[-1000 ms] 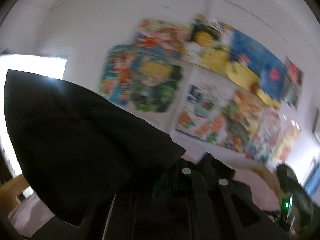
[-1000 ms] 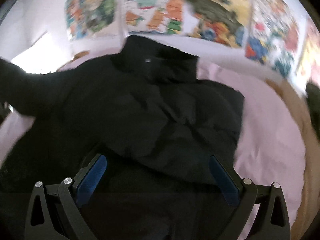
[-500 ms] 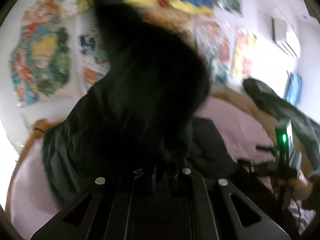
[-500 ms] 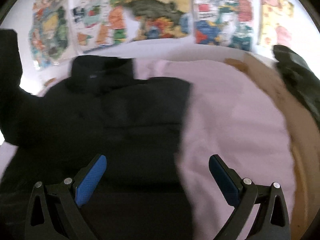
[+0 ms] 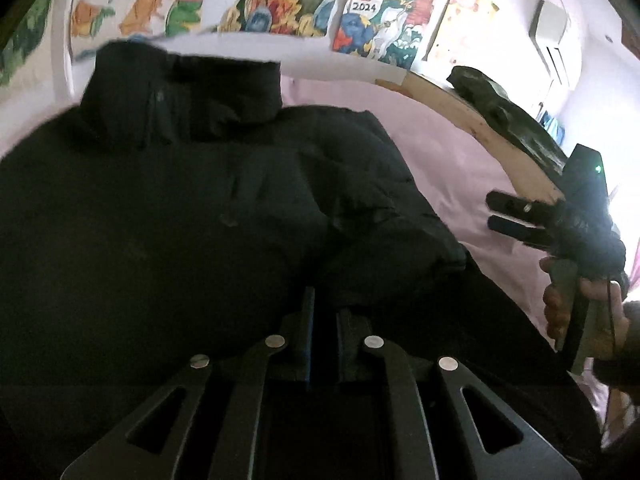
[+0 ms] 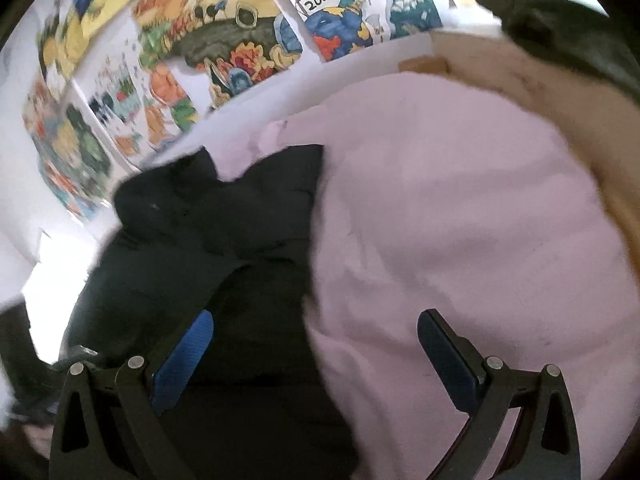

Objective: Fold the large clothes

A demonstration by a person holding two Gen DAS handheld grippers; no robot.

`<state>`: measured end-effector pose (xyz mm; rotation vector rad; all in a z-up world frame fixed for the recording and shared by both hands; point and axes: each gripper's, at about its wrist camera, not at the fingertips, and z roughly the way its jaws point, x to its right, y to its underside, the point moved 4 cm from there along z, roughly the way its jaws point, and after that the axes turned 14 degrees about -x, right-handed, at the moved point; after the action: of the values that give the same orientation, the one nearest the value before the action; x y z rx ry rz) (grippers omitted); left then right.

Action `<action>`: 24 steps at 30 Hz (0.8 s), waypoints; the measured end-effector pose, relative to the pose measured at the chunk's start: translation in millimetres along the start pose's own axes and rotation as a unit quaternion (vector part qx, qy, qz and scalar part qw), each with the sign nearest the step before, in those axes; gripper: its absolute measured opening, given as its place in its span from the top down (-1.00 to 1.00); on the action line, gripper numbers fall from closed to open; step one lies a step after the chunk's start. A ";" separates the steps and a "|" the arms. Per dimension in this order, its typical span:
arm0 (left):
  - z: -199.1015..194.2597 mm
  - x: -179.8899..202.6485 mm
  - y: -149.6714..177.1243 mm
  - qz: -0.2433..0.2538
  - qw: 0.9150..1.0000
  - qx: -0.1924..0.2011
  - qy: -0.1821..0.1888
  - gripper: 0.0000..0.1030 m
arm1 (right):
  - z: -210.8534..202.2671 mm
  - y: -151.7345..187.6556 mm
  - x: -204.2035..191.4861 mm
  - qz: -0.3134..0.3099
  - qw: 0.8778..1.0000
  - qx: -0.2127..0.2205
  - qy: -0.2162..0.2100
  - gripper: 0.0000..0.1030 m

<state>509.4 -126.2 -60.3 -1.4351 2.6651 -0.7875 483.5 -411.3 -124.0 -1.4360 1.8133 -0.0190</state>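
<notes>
A large black padded jacket point(image 5: 180, 208) lies on a pink bed sheet point(image 5: 452, 168), collar toward the wall. A sleeve point(image 5: 384, 240) is folded across the jacket's front. My left gripper point(image 5: 324, 312) is shut on the sleeve's cuff, low over the jacket. My right gripper point(image 6: 316, 336) is open and empty, hovering over the jacket's right edge point(image 6: 248, 232) and the pink sheet point(image 6: 460, 240). It also shows at the right in the left wrist view point(image 5: 516, 216), held in a hand.
A wooden bed frame point(image 5: 460, 112) curves along the right with a dark green garment point(image 5: 508, 120) draped on it. Colourful posters point(image 6: 224, 52) cover the white wall behind the bed. An air conditioner point(image 5: 556, 36) hangs high on the right.
My left gripper swung the sleeve from up in the air down and across the jacket's front. My right gripper shifted right, from over the jacket body to its right edge.
</notes>
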 end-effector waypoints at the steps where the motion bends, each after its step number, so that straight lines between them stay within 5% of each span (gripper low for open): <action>1: -1.8 0.6 1.2 0.001 1.000 0.000 0.004 0.81 | 0.4 -1.4 -1.4 0.006 1.000 -0.001 -0.019 -1.00; 5: -8.4 6.0 10.1 0.009 0.999 0.001 0.031 0.56 | 0.9 -7.8 -20.0 -0.010 0.996 -0.008 -0.083 -1.00; 9: -17.2 14.4 23.9 0.010 0.997 0.014 0.072 -0.50 | 11.1 -6.0 -46.8 -0.051 0.993 -0.036 -0.103 -1.00; 18: -56.0 -4.7 34.8 -0.048 0.997 0.043 0.040 -0.56 | 43.8 7.0 -53.3 -0.020 0.988 -0.106 -0.115 -1.00; 21: -80.7 -41.2 37.9 -0.101 0.993 0.049 -0.025 -0.56 | 48.5 6.4 -43.0 0.022 0.983 -0.112 -0.142 -1.00; 24: -116.4 -86.6 41.6 -0.147 0.977 0.083 -0.133 -0.56 | 49.3 4.1 -38.4 0.044 0.981 -0.112 -0.151 -1.00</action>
<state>498.8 9.9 4.2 -1.7699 2.1707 -0.7496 510.2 -356.3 -137.4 -1.4211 1.6627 0.4376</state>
